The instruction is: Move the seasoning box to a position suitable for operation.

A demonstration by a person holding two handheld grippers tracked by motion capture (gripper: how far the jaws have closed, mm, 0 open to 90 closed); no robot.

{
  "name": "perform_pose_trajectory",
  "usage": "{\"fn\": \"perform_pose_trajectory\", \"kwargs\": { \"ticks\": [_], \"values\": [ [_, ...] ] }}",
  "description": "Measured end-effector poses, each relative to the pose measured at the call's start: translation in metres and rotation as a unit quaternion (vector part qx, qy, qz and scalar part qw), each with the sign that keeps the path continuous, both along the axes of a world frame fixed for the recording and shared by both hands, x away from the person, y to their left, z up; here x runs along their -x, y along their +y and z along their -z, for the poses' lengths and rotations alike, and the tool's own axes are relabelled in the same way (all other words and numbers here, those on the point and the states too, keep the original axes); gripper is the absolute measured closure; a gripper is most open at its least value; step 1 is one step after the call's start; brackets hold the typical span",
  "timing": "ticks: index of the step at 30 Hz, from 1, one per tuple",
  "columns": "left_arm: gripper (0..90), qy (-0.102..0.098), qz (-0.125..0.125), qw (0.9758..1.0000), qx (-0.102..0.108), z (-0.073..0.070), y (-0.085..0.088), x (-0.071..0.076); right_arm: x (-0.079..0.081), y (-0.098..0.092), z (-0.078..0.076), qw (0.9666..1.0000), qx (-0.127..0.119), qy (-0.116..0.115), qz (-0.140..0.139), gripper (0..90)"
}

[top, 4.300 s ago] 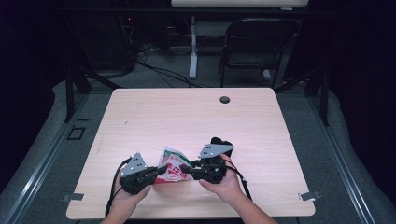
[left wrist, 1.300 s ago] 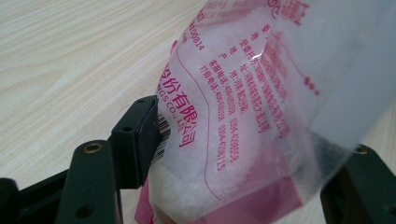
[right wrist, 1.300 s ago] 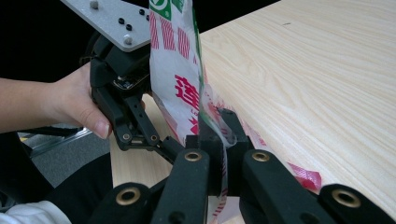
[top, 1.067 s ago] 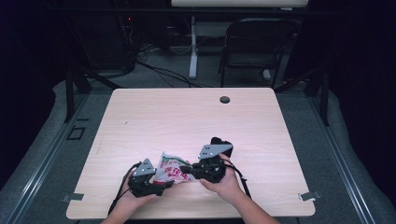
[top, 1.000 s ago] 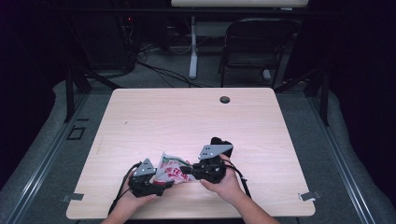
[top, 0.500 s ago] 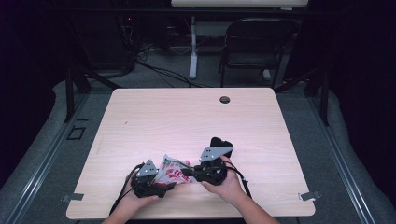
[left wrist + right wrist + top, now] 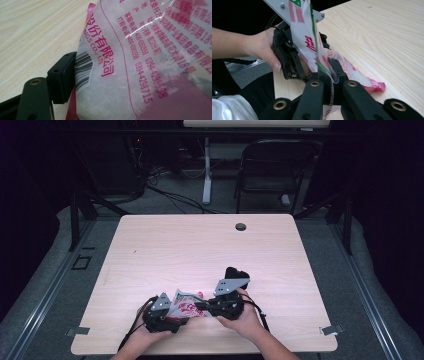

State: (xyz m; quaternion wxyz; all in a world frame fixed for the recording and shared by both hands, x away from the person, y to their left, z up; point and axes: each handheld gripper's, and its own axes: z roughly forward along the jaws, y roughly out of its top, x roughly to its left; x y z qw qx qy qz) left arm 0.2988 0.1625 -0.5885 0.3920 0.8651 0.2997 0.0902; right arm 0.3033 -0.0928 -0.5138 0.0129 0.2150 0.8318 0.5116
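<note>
Bag (image 7: 186, 304) of white granules, clear film with pink and red print, sits at the near edge of the table (image 7: 200, 250), between the two claws. It is partly lifted and crumpled in the high view.

Right claw (image 7: 329, 72): jaws pressed together on the bag's upper edge. The right gripper view shows a strip of film with a green and red border standing up from between the black jaws, and the rest of the bag trailing down to the table on the far side, its pink corner lying on the wood. In the high view the right claw (image 7: 202, 305) meets the bag from the right, with the right hand (image 7: 242, 317) behind it.

Left claw (image 7: 172, 317): at the bag's left end in the high view. The left gripper view shows one black jaw against the barcode corner of the bag (image 7: 140, 62), touching the film; the other jaw is hidden behind the bag. Cannot tell whether this claw pinches the bag or stands spread around it. The left hand (image 7: 265, 47) wraps around the gripper body in the right gripper view.

Also on the table: a dark round hole (image 7: 241, 226) near the far edge, well apart from the bag.
</note>
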Motion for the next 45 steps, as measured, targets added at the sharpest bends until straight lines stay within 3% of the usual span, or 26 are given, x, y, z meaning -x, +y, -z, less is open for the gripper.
{"fn": "perform_pose_trajectory", "kwargs": {
  "ticks": [19, 23, 30, 45],
  "values": [
    [40.3, -0.025, -0.01, 0.9994, -0.021, -0.0004, 0.0, 0.0012, -0.0063, 0.0023, -0.0005, 0.9994, -0.027, 0.012, 0.02, 89.9],
    [47.3, -0.031, -0.005, 0.9993, -0.022, -0.0007, 0.001, 0.0013, -0.0073, 0.0045, -0.0019, 0.9994, -0.025, 0.008, 0.022, 90.0],
    [51.8, -0.033, 0.001, 0.9992, -0.02, -0.0008, 0.0009, 0.0023, -0.0074, 0.0053, -0.0022, 0.9994, -0.025, 0.009, 0.022, 90.0],
    [58.7, -0.062, 0.004, 0.9973, -0.04, -0.005, -0.0016, 0.005, -0.0065, 0.0057, -0.0038, 0.9992, -0.028, 0.01, 0.028, 90.0]
  ]
}}
